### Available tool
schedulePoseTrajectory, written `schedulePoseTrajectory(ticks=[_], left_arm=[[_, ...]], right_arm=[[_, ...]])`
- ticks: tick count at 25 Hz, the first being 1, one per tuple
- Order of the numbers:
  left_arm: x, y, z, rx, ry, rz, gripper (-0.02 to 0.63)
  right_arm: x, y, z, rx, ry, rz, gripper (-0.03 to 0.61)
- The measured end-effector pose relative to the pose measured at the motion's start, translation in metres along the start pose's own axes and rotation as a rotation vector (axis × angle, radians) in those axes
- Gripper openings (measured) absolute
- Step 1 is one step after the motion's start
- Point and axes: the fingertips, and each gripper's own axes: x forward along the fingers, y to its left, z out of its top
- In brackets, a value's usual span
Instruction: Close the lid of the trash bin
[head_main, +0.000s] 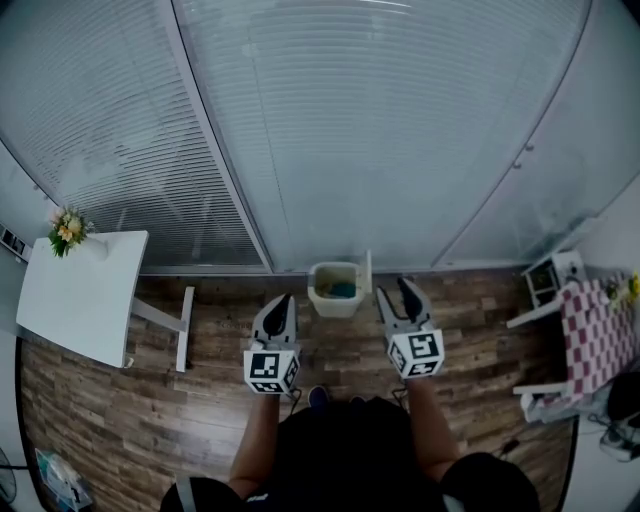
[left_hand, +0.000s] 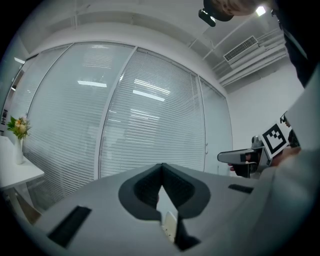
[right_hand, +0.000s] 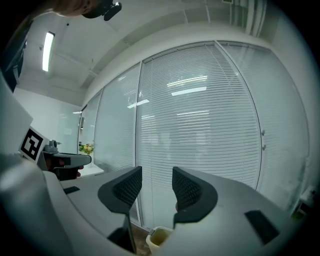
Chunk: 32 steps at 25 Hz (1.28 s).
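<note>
A small cream trash bin stands on the wooden floor against the glass wall, its lid raised upright on the right side. In the right gripper view the bin's open top shows low, under the jaws. My left gripper hovers short of the bin's left side, held level; its pads meet at the tip with nothing between them. My right gripper hangs by the bin's right side near the lid, open, with only air between its pads. Neither gripper touches the bin.
A white table with a vase of flowers stands at the left. At the right is a white chair with a checked cushion. A glass wall with blinds runs behind the bin.
</note>
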Motion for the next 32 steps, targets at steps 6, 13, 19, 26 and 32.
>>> schedulePoseTrajectory(ticks=[6,13,19,26,32], left_arm=[[0.001,0.012,-0.003,0.008,0.000,-0.015,0.008],[0.001,0.020,-0.005,0.014,-0.004,-0.031,0.008],[0.004,0.023,-0.004,0.012,-0.006,-0.039,0.007],[0.007,0.028,-0.014,0.008,0.013,-0.049,0.007],[0.024,0.020,-0.019,0.009,0.020,-0.057,0.008]], right_arm=[[0.003,0.011,-0.006,0.014,-0.011,0.000,0.238],[0.004,0.012,-0.014,0.042,0.006,-0.025,0.250],[0.007,0.006,-0.017,0.057,0.017,-0.047,0.262],[0.009,0.008,-0.022,0.073,0.026,-0.053,0.270],[0.010,-0.003,-0.037,0.085,0.059,-0.057,0.273]])
